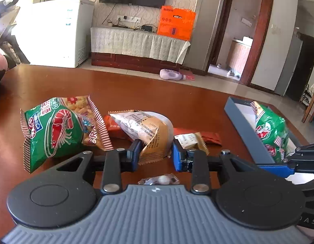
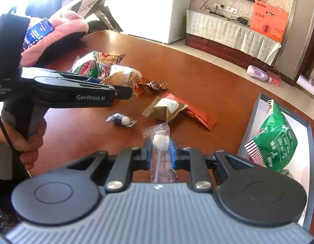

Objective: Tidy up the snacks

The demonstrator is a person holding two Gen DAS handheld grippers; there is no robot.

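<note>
My left gripper point(image 1: 157, 153) is shut on a tan and silver snack packet point(image 1: 148, 130) that rests among the pile on the brown table point(image 1: 136, 87). Left of it lies a green shrimp-cracker bag point(image 1: 55, 132). My right gripper point(image 2: 160, 150) is shut on a clear-wrapped white candy point(image 2: 160, 142), held just above the table. To the right stands a grey-blue box point(image 2: 256, 118) with a second green bag point(image 2: 274, 140) inside. Loose on the table lie a small clear-wrapped candy point(image 2: 122, 120), a gold packet point(image 2: 167, 107), a red bar point(image 2: 199, 116) and brown wrapped sweets point(image 2: 154, 86).
A person's hand in a pink sleeve holds a phone point(image 2: 38, 32) at the table's far left. The table's far edge curves past the snacks. Beyond it are a white freezer point(image 1: 55, 30), a covered TV cabinet point(image 1: 136, 42) and a bottle on the floor point(image 1: 171, 74).
</note>
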